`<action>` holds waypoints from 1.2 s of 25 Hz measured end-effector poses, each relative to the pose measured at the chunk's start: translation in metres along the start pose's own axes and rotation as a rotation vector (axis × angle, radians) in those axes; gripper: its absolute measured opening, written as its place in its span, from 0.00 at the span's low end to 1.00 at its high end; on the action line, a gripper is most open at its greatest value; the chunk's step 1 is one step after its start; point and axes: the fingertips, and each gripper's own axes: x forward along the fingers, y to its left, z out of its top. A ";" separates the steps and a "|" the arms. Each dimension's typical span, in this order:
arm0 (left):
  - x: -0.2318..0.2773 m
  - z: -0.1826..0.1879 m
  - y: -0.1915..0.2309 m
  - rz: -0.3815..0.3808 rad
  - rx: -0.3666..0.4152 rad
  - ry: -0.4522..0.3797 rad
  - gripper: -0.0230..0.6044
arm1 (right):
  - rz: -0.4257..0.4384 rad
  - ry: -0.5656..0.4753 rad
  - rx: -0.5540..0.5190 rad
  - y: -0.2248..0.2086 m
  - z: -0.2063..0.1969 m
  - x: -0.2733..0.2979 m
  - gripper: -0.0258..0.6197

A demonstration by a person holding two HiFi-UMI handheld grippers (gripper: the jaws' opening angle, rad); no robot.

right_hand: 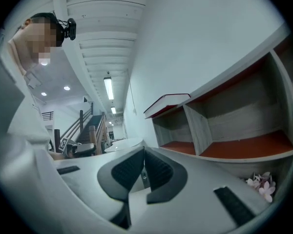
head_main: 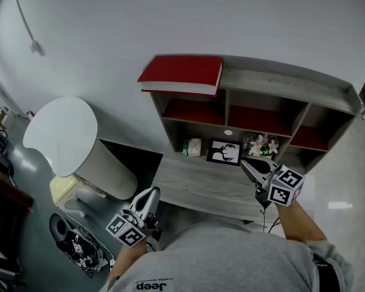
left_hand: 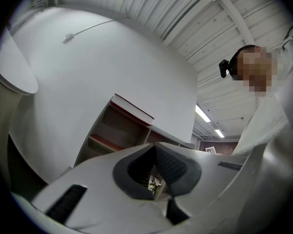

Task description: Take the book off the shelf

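Red and hard-covered, the book (head_main: 181,73) lies flat on the top board of a grey wooden shelf (head_main: 274,81), at that board's left end and above the leftmost compartment, with nothing touching it. The shelf's open compartments have red floors, and it stands along the back edge of a pale wooden bench (head_main: 194,184) set against a white wall. On the bench beneath the compartments, a small pale box (head_main: 194,146), a black-and-white framed picture (head_main: 224,152) and a cluster of pink and white flowers (head_main: 261,145) sit in a row from left to right. The person's left tool (head_main: 151,193) is held just off the bench's front left corner, its dark ribbed pads (left_hand: 173,167) brought together at the tips with nothing gripped. The right tool (head_main: 246,163) hangs over the bench's right side, near the flowers, its jaws likewise closed on nothing. Both tools point toward the shelf and are well apart from the book. Left of the bench stands a white round-topped stand (head_main: 61,135), and a tangle of cables (head_main: 79,248) lies on the floor near it.
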 end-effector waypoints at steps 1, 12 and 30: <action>0.006 -0.001 0.003 0.002 -0.002 0.002 0.06 | 0.008 0.000 0.007 -0.005 0.001 0.005 0.08; 0.039 0.002 0.055 -0.011 -0.026 0.023 0.06 | 0.040 0.010 0.133 -0.032 0.018 0.058 0.08; 0.116 0.066 0.190 -0.330 -0.056 0.119 0.06 | -0.166 -0.045 0.184 -0.021 0.041 0.172 0.14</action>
